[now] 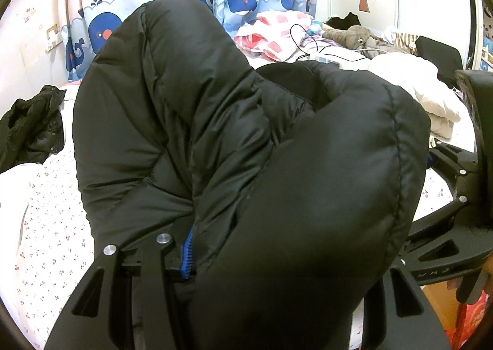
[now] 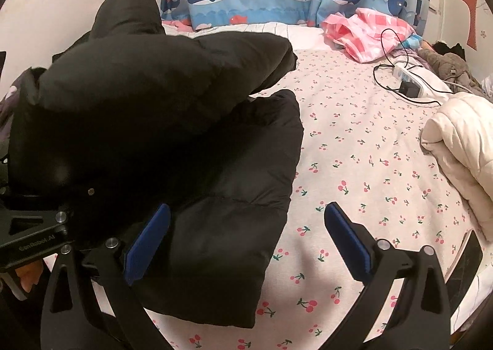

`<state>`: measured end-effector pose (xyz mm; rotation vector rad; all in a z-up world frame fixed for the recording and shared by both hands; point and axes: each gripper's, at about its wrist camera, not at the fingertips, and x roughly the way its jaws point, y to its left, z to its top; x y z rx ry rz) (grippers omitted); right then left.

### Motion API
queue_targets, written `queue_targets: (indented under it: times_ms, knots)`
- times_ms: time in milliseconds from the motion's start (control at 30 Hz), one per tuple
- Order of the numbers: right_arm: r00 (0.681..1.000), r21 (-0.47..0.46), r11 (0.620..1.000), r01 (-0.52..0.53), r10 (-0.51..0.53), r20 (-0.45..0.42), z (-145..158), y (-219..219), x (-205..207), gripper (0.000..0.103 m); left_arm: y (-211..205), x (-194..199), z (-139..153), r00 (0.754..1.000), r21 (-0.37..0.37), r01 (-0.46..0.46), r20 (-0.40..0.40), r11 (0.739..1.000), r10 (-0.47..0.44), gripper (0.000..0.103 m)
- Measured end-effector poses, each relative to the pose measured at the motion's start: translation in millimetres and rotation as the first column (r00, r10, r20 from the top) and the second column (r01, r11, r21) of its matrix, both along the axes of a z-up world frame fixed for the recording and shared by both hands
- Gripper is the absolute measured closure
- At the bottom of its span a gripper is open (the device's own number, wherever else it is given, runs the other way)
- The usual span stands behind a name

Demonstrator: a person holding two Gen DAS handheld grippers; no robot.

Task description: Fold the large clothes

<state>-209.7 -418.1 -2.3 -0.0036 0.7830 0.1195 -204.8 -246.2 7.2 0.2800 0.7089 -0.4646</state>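
My left gripper [image 1: 191,254] is clamping the black jacket [image 1: 215,134], bunched toward upper left, hiding one finger; my right gripper [image 2: 246,242] is gaping wide above the bed [image 2: 354,150].

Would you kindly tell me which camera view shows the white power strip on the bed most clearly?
The right wrist view: the power strip lies unobstructed on the cherry-print sheet, with its black cable and adapter visible. In the left wrist view the black puffer jacket hides most of it, leaving a small sliver.

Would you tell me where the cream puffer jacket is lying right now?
In the right wrist view the cream puffer jacket lies at the bed's right edge, on the cherry-print sheet, just below the power strip.
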Motion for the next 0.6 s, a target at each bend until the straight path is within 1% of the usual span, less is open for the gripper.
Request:
queue_targets:
  times_ms: [100,167,200,233,267,300,333,367,400,467,567,600]
  knots:
    - [1.0,-0.001,1.0,0.006,-0.006,-0.001,-1,-3,-1,0.006,-2,-1,-1,1.0,0.008,0.001,0.003,1.0,-0.001,0.053]
    - [1.0,-0.012,0.999,0.03,-0.03,0.005,0,-9,-2,0.006,-6,-2,-3,1.0,0.028,0.005,0.007,1.0,-0.005,0.052]
    - [0.998,-0.011,0.998,0.057,-0.056,0.013,2,-15,-3,0.006,-8,-3,-4,1.0,0.041,0.008,0.01,0.999,-0.008,0.048]
    - [0.996,0.001,0.996,0.086,-0.086,0.023,6,-23,-3,0.006,-15,-6,-6,1.0,0.075,0.015,0.019,0.997,-0.016,0.042]
    - [0.992,0.03,0.992,0.122,-0.123,0.041,12,-35,-4,0.006,-20,-8,-9,0.999,0.1,0.021,0.028,0.995,-0.023,0.038]
    - [0.986,0.056,0.987,0.15,-0.153,0.059,18,-45,-5,0.006,-30,-11,-13,0.998,0.148,0.031,0.047,0.989,-0.038,0.031]
    - [0.98,0.092,0.98,0.174,-0.182,0.085,29,-56,-5,0.006,-37,-12,-17,0.997,0.179,0.039,0.057,0.983,-0.05,0.023]
    - [0.978,0.113,0.978,0.175,-0.186,0.097,37,-61,-4,0.006,-46,-15,-23,0.995,0.224,0.044,0.076,0.974,-0.062,0.021]
    - [0.977,0.125,0.978,0.167,-0.181,0.109,46,-63,-2,0.006,-56,-18,-30,0.992,0.276,0.046,0.097,0.96,-0.076,0.018]
    - [0.982,0.115,0.987,0.116,-0.132,0.139,73,-56,8,0.006,-69,-25,-40,0.986,0.349,0.048,0.13,0.936,-0.1,0.016]
    - [0.989,0.051,0.999,-0.011,0.003,0.147,104,-19,30,0.006,-84,-35,-53,0.976,0.438,0.048,0.172,0.898,-0.136,0.014]
    - [0.988,0.012,0.997,-0.074,0.071,0.135,111,2,40,0.006,-87,-36,-55,0.973,0.453,0.048,0.179,0.89,-0.144,0.013]
